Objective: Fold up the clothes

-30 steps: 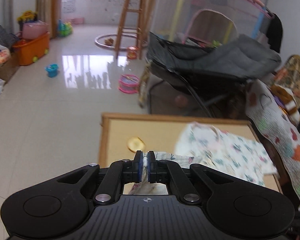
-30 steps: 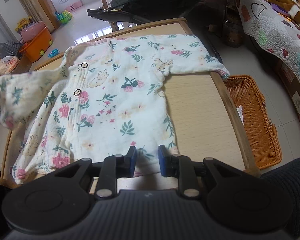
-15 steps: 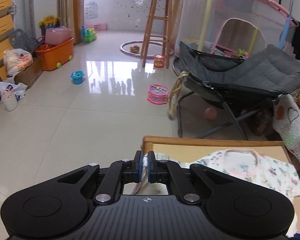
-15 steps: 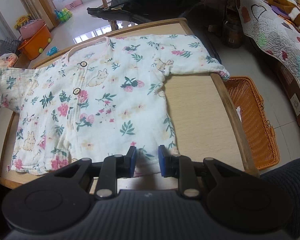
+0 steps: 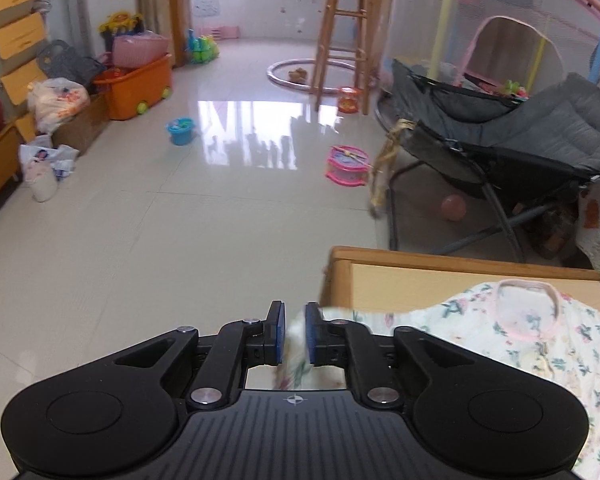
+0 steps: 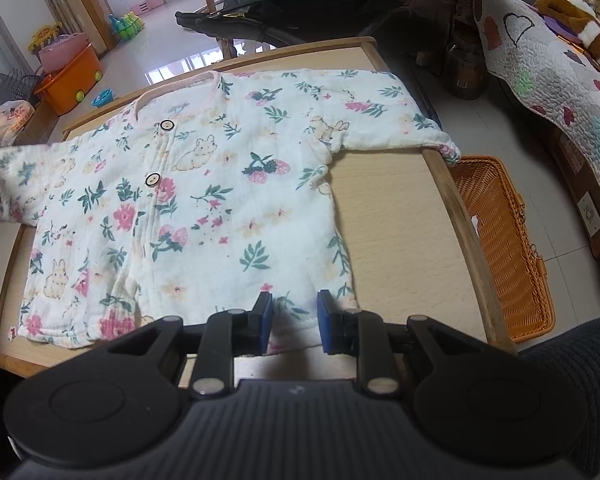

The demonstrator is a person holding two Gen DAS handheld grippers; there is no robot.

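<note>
Opening its jaws, the left gripper is letting go of the sleeve cuff still lying between its pads. The right gripper is standing unclenched over the hem of the floral baby cardigan, which is lying spread flat on the wooden table.

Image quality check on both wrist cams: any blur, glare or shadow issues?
Left wrist: window glare on the floor tiles, the sleeve between the opening left gripper is smeared, strong fisheye bending. Right wrist: floral top sharp and evenly lit, right gripper casts a soft shadow on the hem, dark vignette corners.
</note>
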